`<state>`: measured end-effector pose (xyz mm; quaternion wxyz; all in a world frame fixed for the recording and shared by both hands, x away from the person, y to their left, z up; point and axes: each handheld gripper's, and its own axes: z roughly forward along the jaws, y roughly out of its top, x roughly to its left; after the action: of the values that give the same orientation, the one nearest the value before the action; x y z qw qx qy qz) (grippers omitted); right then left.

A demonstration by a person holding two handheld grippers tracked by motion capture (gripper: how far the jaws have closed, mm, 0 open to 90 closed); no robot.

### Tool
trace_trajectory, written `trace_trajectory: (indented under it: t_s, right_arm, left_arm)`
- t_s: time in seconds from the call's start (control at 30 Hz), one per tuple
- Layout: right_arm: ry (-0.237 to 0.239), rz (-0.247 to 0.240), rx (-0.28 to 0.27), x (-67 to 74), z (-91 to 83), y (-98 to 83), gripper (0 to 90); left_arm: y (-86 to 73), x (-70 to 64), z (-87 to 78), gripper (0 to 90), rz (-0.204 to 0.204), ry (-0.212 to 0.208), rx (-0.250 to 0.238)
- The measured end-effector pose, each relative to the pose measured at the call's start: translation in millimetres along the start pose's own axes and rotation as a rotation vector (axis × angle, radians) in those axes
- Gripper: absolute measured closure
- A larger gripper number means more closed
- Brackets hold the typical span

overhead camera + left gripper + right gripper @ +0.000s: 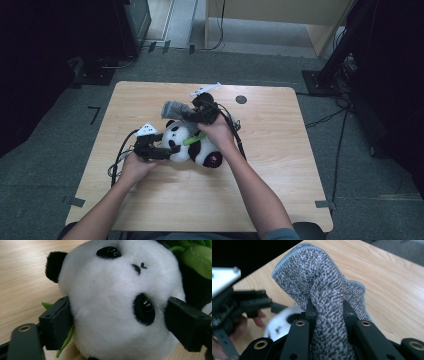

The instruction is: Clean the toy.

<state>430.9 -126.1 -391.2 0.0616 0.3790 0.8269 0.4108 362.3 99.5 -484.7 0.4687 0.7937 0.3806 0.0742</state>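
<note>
Left gripper [161, 151]: fingers [56, 323] clamped either side of the black-and-white plush panda [117, 302], steadying its head.
Right gripper [192, 116]: fingers [310, 312] pinched the grey knitted sock [322, 290] above the panda.
Advice: open the cuff before lowering.

Dim dark surroundings, evenly lit tabletop; soft close-up blur

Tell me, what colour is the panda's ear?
Black. The panda's ear shows best in the left gripper view, a black ear against the white head.
</note>
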Motion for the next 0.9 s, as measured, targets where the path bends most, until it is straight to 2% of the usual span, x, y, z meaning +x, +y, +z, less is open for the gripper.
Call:
trace_trajectory:
  t_s: [0.07, 0.2, 0.23, 0.3, 0.33, 0.47, 0.5, 0.6, 0.67, 0.8, 0.9]
  right_arm:
    - [0.016, -0.001, 0.007, 4.8, 1.4, 6.2, 75.1]
    - [0.056, -0.032, 0.017, 21.4, 12.2, 11.6, 74.9]
    - [0.062, -0.042, 0.031, 25.1, 17.1, 11.1, 74.9]
    - [0.033, -0.062, 0.093, 29.6, 29.8, 7.6, 74.7]
    - [0.022, -0.064, 0.128, 29.2, 36.9, 4.7, 74.4]
    - [0.029, -0.028, 0.11, 17.8, 43.0, -0.7, 73.8]
    - [0.02, -0.028, 0.11, 15.7, 42.5, -0.6, 73.8]
    - [-0.052, -0.051, 0.136, 10.9, 40.7, 0.4, 73.8]
    - [-0.034, -0.01, 0.143, 3.2, 40.2, 0.5, 74.0]
    - [-0.1, -0.02, 0.174, -2.8, 42.0, 2.2, 74.0]
    - [-0.128, -0.013, 0.189, -5.3, 42.9, 3.1, 74.6]
  left_arm:
    - [0.5, -1.3, -0.8, 18.4, -0.002, 0.007, 0.002]
    - [2.0, -3.5, -2.8, 23.2, -0.012, 0.021, 0.014]
    - [2.0, -4.5, -3.2, 25.3, -0.01, 0.022, 0.015]
    - [1.1, -5.3, -2.9, 25.6, -0.009, 0.029, 0.009]
    - [0.3, -4.5, -2.3, 25.6, -0.021, 0.029, 0.011]
    - [-0.2, -2.4, -1.3, 29.3, -0.035, 0.024, -0.001]
    - [-0.3, -2.6, -1.0, 29.5, -0.034, 0.025, -0.001]
    - [-0.5, -2.2, -0.9, 29.7, -0.037, 0.023, -0.003]
    - [-0.3, -2.3, -0.7, 29.6, -0.045, 0.023, -0.005]
    - [0.6, -2.6, 0.2, 29.6, -0.058, 0.029, -0.007]
    - [1.1, -2.7, 0.1, 29.6, -0.059, 0.03, -0.005]
